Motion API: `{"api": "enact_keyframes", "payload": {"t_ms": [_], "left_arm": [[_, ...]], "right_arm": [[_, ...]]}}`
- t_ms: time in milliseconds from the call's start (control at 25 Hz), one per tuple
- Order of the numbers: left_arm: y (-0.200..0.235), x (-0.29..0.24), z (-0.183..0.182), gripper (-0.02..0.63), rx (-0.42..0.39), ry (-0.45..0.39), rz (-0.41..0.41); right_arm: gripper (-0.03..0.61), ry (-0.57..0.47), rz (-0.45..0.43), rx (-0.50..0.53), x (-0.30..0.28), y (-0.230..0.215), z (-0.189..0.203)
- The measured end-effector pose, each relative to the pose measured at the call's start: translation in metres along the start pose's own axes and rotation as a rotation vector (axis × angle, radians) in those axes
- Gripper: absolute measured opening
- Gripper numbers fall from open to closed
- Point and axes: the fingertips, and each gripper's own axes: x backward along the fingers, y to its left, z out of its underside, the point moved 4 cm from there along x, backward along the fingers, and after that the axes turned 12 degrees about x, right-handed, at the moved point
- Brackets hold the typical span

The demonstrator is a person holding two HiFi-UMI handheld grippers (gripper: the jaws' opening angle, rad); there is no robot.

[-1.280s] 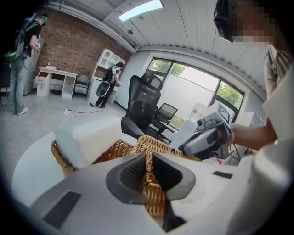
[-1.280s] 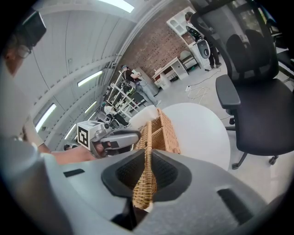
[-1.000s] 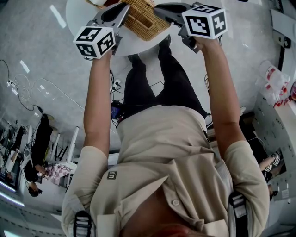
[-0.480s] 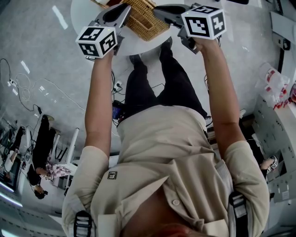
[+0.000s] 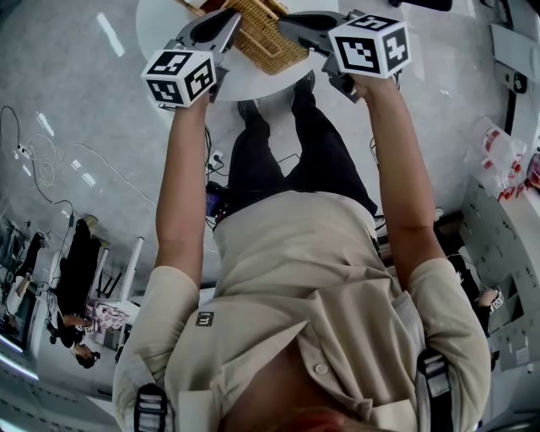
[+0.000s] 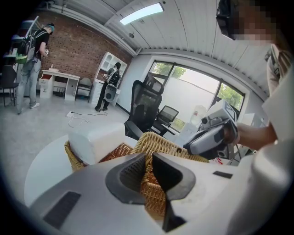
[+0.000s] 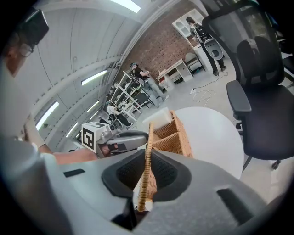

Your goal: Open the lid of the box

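Task looked mostly done. The lid (image 7: 148, 160) was already up off the box (image 5: 261, 38) and stood on edge, pinched in the right gripper (image 5: 291, 21). The jaws were closed tight on the thin wicker panel w/ no gap either side. What was left, by my read, was swinging it fully clear or laying it back. No view showed a hinge, so I couldn't tell if it was attached.

The left gripper (image 5: 226, 18) had its jaws nearly together on a wicker edge. That was prob. the box's near rim, to steady it, though it could have been part of the lid; the view didn't settle it.

The box sat on the round white table (image 5: 253, 84), at 12 o'clock in the head view, between the two grippers. The person's arms reached out toward it. It was open on top, w/ a divider showing in the right gripper view. A white block (image 6: 98, 140) lay inside at approx. 9 o'clock of the left jaws.

In the right gripper view the lid was seen edge-on. Its long axis ran 12 to 6 o'clock, near vertical, w/ the top leaning a touch toward 1. Its faces pointed to 3 and 9, and the box lay beyond it toward 1 o'clock.
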Motion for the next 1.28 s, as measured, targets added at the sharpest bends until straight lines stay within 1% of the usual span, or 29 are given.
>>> {"api": "enact_keyframes", "payload": {"t_ms": [400,1280], "left_arm": [[-0.003,0.012,-0.003,0.043,0.000,-0.011,-0.012],[-0.014,0.064,0.008,0.043,-0.006,-0.020,-0.048]], "right_arm": [[0.034,0.003,0.001,0.051,0.000,0.021,-0.008],[0.041,0.018,-0.056,0.134,-0.012,0.090,-0.015]]}}
